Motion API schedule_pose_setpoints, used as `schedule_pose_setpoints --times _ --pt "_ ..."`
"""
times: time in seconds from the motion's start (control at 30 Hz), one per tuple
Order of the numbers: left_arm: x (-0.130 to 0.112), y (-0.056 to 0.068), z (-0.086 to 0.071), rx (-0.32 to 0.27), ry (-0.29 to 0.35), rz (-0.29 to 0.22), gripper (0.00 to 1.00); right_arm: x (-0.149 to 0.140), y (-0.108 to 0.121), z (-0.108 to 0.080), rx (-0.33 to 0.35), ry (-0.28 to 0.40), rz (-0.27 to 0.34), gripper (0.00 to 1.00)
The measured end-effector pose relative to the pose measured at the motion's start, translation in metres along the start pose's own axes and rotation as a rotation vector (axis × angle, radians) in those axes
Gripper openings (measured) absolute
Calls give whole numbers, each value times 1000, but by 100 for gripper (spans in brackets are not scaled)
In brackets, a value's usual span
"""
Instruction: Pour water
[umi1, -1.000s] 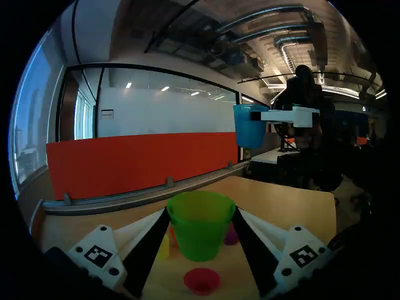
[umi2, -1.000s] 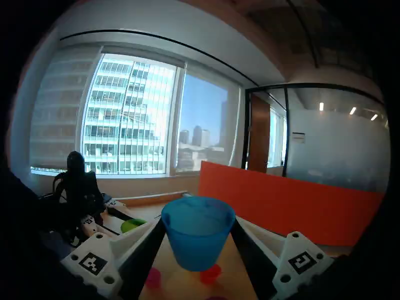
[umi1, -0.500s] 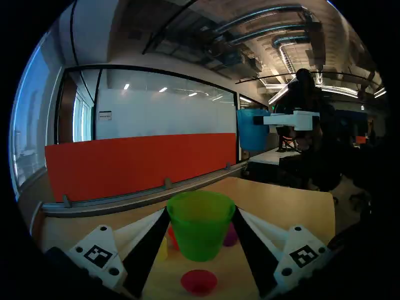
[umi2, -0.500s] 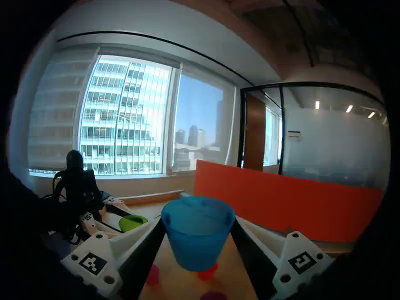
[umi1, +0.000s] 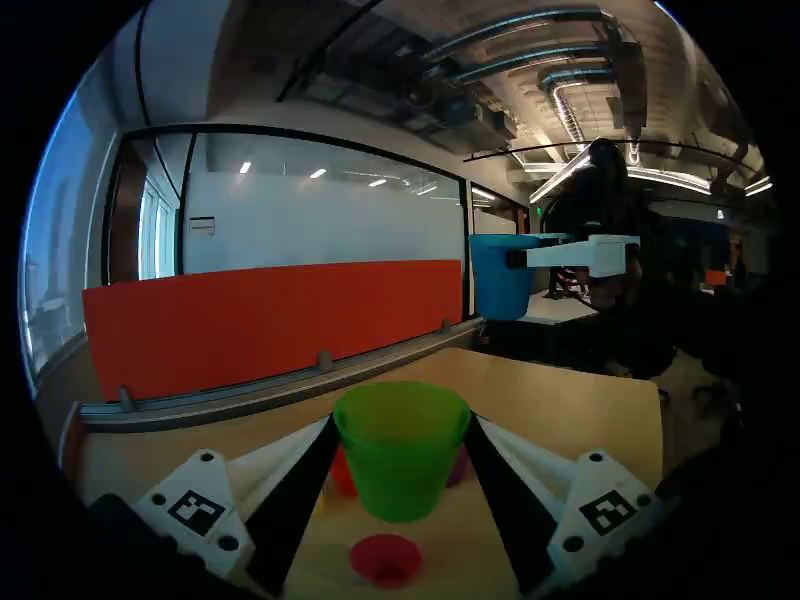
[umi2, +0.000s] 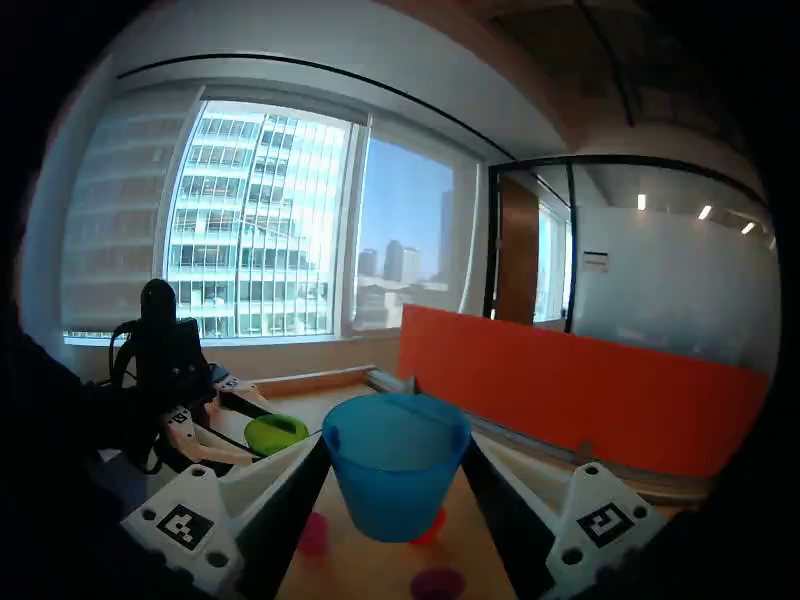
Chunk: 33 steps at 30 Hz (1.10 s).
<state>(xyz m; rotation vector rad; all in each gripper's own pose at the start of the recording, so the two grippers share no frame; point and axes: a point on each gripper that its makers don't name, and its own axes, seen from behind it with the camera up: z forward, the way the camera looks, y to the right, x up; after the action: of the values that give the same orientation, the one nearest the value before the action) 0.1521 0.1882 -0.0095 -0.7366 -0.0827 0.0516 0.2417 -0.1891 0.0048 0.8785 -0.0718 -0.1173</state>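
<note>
Left gripper view: looking along left tongs (umi1: 400, 445), clamped by both fingers on green cup (umi1: 402, 470), upright, raised above the table (umi1: 570, 410). Farther off, upper right: right tongs (umi1: 585, 250) gripping blue cup (umi1: 500, 278), also upright, appearing higher and well apart from the green one. Same in right gripper view: both fingers pressed on the blue cup's sides.

Risks, judged from here:
- Pouring not yet begun, cups well apart. Tipping the blue cup before its lip is over the green rim likely to put water on the table.
- Both cups held in the air, unsupported (smooth tapered plastic, by the look). Prone to sliding or twisting between the fingers on tilting.
- Green cup liable to be jolted if the rims collide.
- Small cups on the table below, a red cup (umi1: 385, 558) nearest and others partly hidden behind the green cup. Could catch a spill or be toppled on lowering.

Containers:
- Blue cup: translucent, mouth seen from slightly above in right gripper view. No clear water line, so cannot tell how full.
- Green cup: rim seen near edge-on, inside hidden, contents unknown.
- Red cup: looks empty.
- Right gripper view, also on the table: pink cup (umi2: 313, 532) and purple cup (umi2: 437, 582), insides too small to judge.
</note>
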Motion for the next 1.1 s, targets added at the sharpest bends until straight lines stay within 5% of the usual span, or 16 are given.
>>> schedule_pose_setpoints --times 1.1 --pt "-56 36 15 -99 -146 15 87 -95 -22 -14 53 -156 -43 91"
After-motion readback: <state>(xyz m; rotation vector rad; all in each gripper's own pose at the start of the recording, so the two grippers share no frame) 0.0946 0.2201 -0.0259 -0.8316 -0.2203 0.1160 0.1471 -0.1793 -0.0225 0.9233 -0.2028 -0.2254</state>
